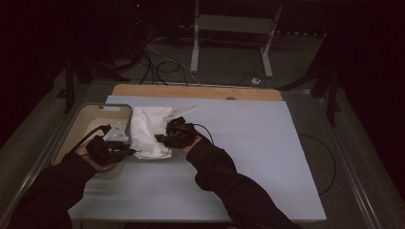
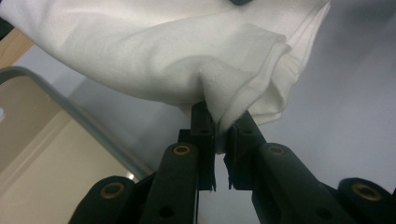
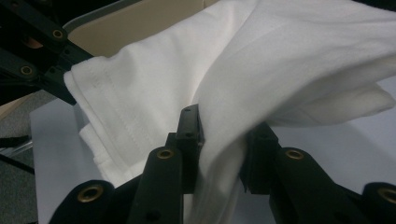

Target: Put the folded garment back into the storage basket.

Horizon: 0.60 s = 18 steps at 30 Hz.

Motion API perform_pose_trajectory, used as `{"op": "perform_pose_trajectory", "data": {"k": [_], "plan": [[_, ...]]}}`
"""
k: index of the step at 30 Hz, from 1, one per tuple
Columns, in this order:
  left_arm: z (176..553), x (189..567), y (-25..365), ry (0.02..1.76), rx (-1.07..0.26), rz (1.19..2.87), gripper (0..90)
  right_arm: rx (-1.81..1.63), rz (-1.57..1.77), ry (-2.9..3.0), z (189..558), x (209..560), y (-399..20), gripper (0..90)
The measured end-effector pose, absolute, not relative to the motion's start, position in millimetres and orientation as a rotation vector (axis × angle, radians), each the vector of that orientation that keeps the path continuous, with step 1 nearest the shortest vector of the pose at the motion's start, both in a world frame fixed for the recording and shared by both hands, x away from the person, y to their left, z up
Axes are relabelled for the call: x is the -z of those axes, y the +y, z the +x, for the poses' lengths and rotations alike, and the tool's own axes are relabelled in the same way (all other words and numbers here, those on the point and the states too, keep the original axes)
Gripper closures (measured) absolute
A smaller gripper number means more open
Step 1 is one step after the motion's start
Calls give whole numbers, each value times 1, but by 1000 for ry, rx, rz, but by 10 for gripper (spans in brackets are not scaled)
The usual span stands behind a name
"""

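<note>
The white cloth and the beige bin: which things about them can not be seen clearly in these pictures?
- White cloth, high view: dim and small; what kind of garment it is cannot be told, and the right gripper covers its right edge.
- Left gripper view: the cloth is cut off by the top edge.
- Beige bin, high view: the left gripper and its hand hide the near corner.

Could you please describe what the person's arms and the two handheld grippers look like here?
Both forearms wear dark, long sleeves. The left gripper is black, with a grey three-cornered plate on top and a black cable trailing from it. The right gripper is black too, with its own black cable. Up close, the fingers are matt black bars joined by links with brass-coloured rivets.
</note>
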<state>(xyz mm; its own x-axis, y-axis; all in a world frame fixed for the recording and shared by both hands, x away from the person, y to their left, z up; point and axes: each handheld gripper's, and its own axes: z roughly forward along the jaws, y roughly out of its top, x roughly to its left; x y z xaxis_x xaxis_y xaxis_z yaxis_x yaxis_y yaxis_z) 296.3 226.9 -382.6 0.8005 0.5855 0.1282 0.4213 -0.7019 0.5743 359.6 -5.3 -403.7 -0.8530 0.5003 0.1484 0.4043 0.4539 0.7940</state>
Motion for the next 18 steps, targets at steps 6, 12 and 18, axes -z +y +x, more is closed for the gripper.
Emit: {"op": "perform_pose_trajectory", "data": {"k": [6,12,18], "plan": [[295,383,236,765,-411,2448,832,-1373,795,2595,361,404,4,723],[293,383,244,785,-412,2440,832,-1376,779,2601,361,404,13,723],[292,382,252,804,-422,2440,832,-1375,770,2609,361,404,22,723]]}}
